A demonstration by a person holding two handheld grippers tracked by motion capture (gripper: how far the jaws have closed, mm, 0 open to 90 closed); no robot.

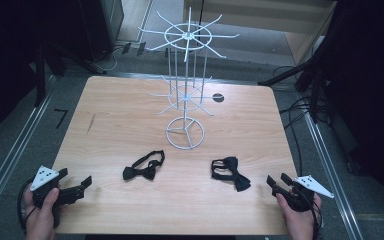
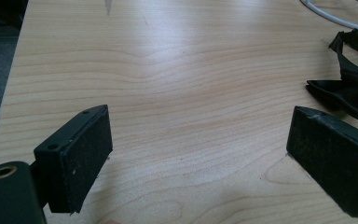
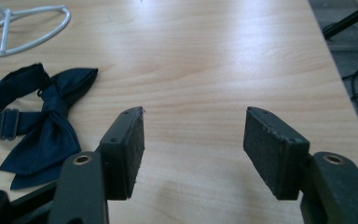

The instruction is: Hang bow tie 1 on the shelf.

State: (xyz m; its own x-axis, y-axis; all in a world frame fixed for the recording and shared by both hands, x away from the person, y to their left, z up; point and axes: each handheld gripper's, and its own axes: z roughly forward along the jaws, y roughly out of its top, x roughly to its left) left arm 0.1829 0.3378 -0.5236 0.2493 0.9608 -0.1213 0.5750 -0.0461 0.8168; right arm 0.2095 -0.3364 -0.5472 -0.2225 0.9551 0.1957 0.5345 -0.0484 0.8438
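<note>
Two dark bow ties lie on the wooden table (image 1: 120, 120). One bow tie (image 1: 144, 166) is left of centre; its edge reaches the right side of the left gripper view (image 2: 349, 79). The other bow tie (image 1: 230, 173) lies right of centre and looks navy in the right gripper view (image 3: 37, 121). A white wire display rack (image 1: 186, 75) with two tiers of hook arms stands behind them. My left gripper (image 1: 75, 182) is held open at the table's near left corner, nothing between its jaws (image 2: 200, 154). My right gripper (image 1: 278, 182) is open near the right edge, empty (image 3: 193, 149).
The rack's ring base (image 1: 185, 133) rests mid-table, and its rim shows top left in the right gripper view (image 3: 28, 25). A small dark round mark (image 1: 218, 97) sits at the back right. Dark stands and cables (image 1: 300, 107) surround the table on a grey floor.
</note>
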